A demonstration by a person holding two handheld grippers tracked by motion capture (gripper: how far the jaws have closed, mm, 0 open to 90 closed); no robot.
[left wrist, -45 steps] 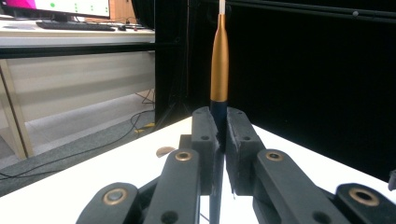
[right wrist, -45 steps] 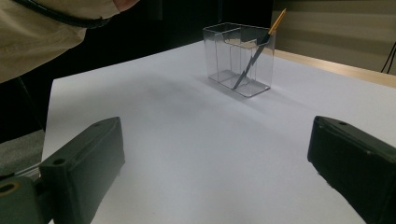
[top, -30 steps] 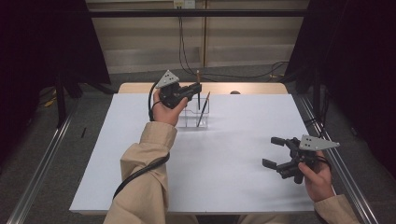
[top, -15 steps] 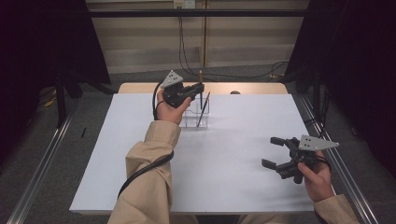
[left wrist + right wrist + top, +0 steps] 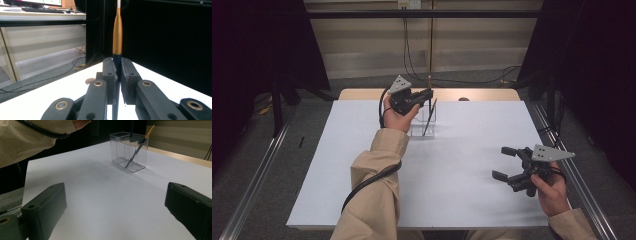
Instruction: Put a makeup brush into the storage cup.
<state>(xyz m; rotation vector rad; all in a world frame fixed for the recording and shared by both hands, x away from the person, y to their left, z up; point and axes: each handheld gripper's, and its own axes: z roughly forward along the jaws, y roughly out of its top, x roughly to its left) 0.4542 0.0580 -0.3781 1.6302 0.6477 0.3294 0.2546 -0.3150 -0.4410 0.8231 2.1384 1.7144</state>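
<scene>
We are holding a pen upright in our left gripper, clamped by its dark lower part, directly above the clear holder at the tabletop's far edge, while our right gripper is waiting wide open, well apart.

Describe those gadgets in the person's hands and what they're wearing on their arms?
Each hand carries a black claw: the left claw and right claw have two blocky jaws on jointed links with brass-coloured pivots. A grey three-cornered plate sits on top of each. A black cable trails from the left one along the arm. The sleeves are beige.
</scene>
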